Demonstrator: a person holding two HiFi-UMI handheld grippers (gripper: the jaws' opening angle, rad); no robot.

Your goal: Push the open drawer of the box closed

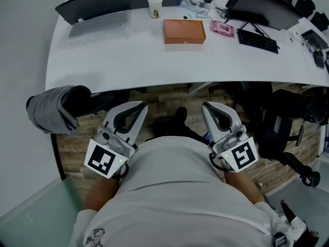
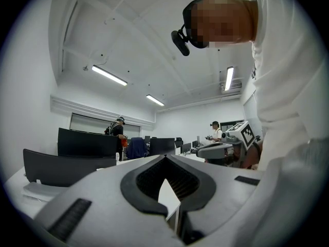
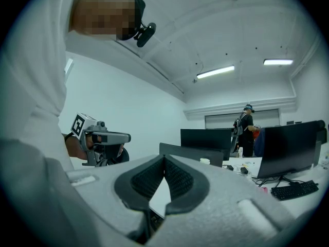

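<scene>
Here both grippers are held close against the person's body, below the near edge of the white desk (image 1: 103, 60); the left gripper (image 1: 140, 107) has its jaws pressed together on nothing; the right gripper (image 1: 206, 107) is likewise closed and empty; the orange box (image 1: 184, 31) lies far across the desk, between a paper cup (image 1: 154, 5) and a pink packet (image 1: 222, 29), well apart from both grippers; I cannot tell how its drawer stands.

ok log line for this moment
left gripper: shut, empty | right gripper: shut, empty | both: at torso, off the table | orange box: on table, untouched
</scene>
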